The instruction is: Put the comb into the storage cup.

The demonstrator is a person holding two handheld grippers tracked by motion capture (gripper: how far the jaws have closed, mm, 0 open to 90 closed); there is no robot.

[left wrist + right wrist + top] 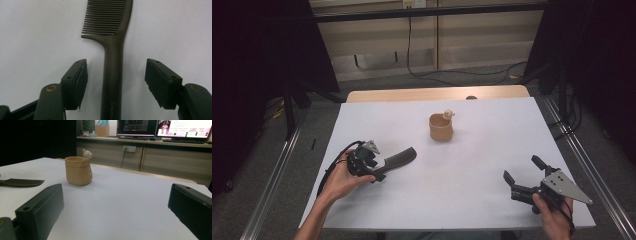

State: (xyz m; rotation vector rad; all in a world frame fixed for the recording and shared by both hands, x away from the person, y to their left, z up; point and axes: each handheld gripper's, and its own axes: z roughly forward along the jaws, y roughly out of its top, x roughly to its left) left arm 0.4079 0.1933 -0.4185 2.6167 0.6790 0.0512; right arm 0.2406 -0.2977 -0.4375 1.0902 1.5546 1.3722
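Left gripper (116, 82) part open astride the handle of the dark comb (112, 50), pads clear of it on both sides, nothing gripped. Comb flat on the white table (472, 175), at its near left, teeth end toward the tan cup (441, 127) at mid-table. Right gripper (522, 172) wide open and empty at near right, well apart from both.

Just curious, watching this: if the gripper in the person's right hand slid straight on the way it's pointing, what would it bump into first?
Probably nothing nearby. The right gripper stands open, pointing across bare white table; the tan cup-like pot sits left of its line, though depth is hard to judge.
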